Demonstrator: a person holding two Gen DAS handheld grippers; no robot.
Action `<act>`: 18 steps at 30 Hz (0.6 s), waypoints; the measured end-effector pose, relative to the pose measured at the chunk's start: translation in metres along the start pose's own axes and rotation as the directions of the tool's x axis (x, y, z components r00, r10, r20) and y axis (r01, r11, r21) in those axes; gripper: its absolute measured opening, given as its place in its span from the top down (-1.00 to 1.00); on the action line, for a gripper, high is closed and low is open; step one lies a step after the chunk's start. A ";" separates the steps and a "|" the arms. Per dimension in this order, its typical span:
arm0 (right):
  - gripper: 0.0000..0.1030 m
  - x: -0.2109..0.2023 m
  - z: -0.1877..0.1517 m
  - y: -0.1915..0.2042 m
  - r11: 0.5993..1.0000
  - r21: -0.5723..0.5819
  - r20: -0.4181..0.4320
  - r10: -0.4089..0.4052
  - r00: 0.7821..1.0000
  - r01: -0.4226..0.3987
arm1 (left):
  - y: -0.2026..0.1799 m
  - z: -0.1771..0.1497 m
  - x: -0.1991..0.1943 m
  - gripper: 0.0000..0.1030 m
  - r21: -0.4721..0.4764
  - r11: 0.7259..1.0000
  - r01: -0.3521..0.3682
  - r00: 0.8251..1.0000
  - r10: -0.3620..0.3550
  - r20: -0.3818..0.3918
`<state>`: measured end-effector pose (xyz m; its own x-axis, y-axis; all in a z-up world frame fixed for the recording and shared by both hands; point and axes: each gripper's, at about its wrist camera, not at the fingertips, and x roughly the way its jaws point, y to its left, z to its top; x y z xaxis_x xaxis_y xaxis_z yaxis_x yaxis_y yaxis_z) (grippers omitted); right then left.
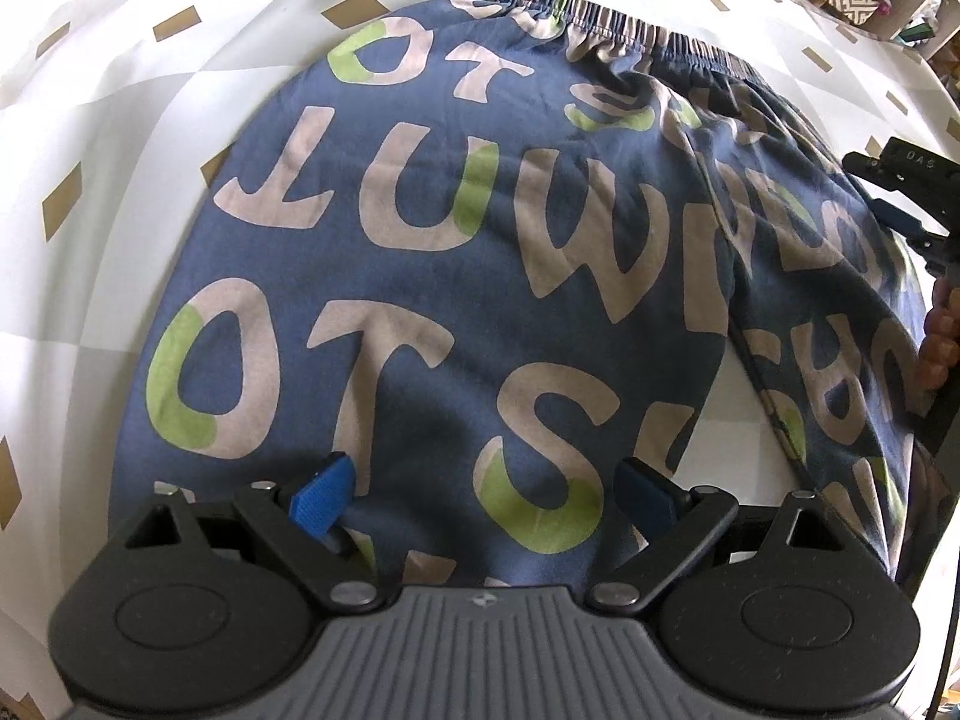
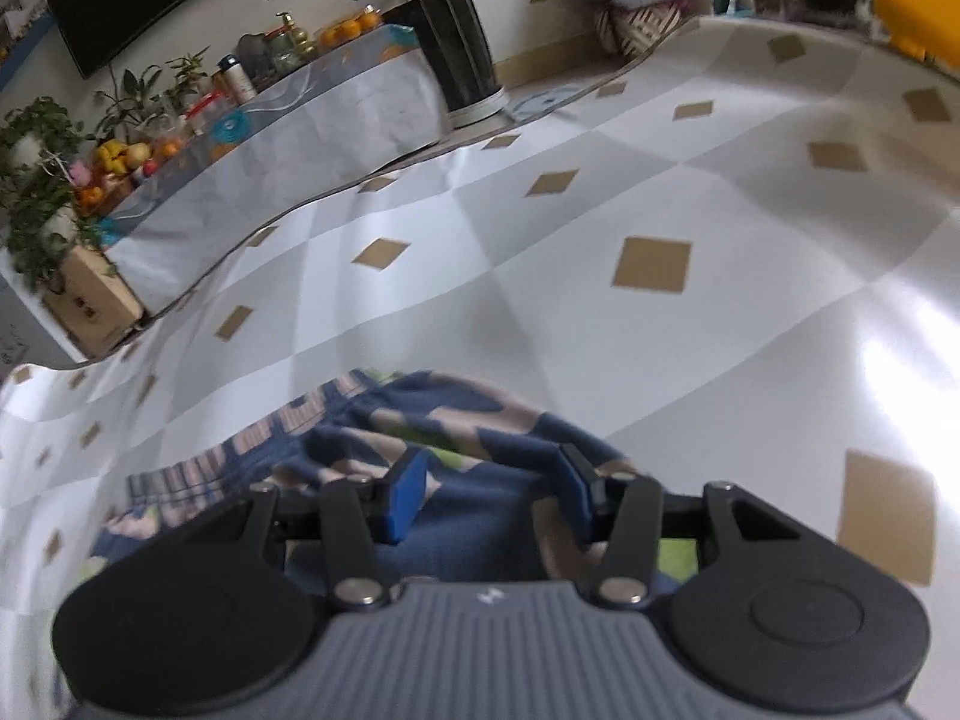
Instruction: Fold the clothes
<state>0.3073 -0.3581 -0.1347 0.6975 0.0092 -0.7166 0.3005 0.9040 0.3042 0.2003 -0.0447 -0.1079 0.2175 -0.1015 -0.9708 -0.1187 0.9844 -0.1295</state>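
Blue pads tip both tools. In the left wrist view, the left gripper (image 1: 483, 495) sits at the bottom centre of the frame with its jaws standing wide apart, nothing between them, pointed steeply down over the blue cotton shorts printed with large beige and green letters (image 1: 456, 276). The right gripper (image 2: 492, 495), low in its own view and also visible at the right edge of the left view, has its jaws partly apart above the cloth; I see no fabric pinched between the pads.

The shorts lie spread flat on the white tablecloth with tan diamonds (image 1: 108, 120), filling the middle of the left frame. Their gathered striped waistband (image 1: 600, 18) runs across the upper right, and the two legs reach toward the bottom.

Judging by its creases and the way it lies, the fabric is soft, light and limp, so it will sag and drag rather than hold shape. The thicker waistband and the leg hems look like the firmest places to pinch; a shallow grip on a single layer could slip on the smooth tablecloth.
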 end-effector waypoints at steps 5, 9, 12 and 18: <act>0.15 0.004 0.001 0.005 0.994 -0.070 0.026 -0.087 0.996 0.089 | 0.000 0.000 0.000 -0.82 0.004 1.000 -0.004 1.000 0.004 0.000; 0.08 -0.001 0.003 0.009 0.992 -0.060 0.011 -0.113 0.994 0.114 | 0.002 0.001 0.002 -0.82 0.012 1.000 -0.007 1.000 0.007 -0.002; -0.02 -0.008 0.006 0.014 0.994 -0.033 -0.027 -0.106 0.994 0.105 | 0.006 0.002 0.001 -0.82 -0.001 1.000 0.002 1.000 -0.002 -0.004; -0.06 -0.027 -0.007 0.032 0.987 -0.124 -0.073 -0.115 0.991 0.106 | 0.011 0.004 -0.001 -0.82 -0.024 1.000 0.008 1.000 -0.008 0.000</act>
<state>0.2936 -0.3265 -0.1105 0.6089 -0.0639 -0.7907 0.2897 0.9458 0.1466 0.2027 -0.0333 -0.1074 0.2181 -0.1094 -0.9698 -0.1398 0.9800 -0.1419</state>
